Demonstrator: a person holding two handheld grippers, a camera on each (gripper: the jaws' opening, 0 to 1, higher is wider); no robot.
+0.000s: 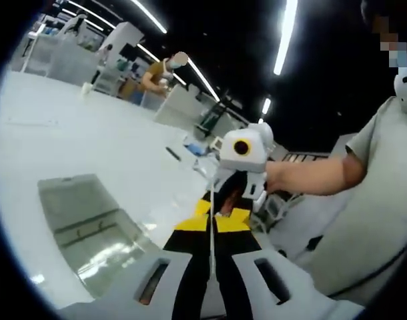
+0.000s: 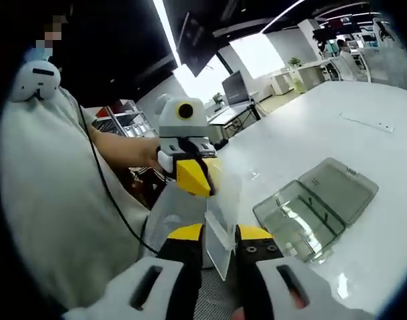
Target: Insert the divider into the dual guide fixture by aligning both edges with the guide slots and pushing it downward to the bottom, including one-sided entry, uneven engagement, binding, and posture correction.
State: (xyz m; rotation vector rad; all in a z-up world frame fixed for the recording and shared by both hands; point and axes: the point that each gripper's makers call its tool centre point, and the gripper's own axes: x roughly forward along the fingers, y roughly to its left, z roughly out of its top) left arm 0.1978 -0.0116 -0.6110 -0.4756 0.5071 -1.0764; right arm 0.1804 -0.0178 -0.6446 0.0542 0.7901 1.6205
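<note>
Both grippers, left [image 2: 192, 175] and right [image 2: 213, 248], clamp the clear divider [image 2: 220, 220] edge-on between them, held aloft. The open clear fixture box [image 2: 317, 207] lies on the table [image 2: 337, 127] at right of the right gripper view, nearer the right gripper.

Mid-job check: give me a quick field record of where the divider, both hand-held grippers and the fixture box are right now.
divider: clear thin sheet, held in the air between both grippers, edge-on in the left gripper view
left hand-held gripper: shut on the divider's far end
right hand-held gripper: shut on the divider's other end
fixture: clear box with open lid, on the white table, apart from the divider
insertion: not yet started
person: grey top, holding both grippers
</note>
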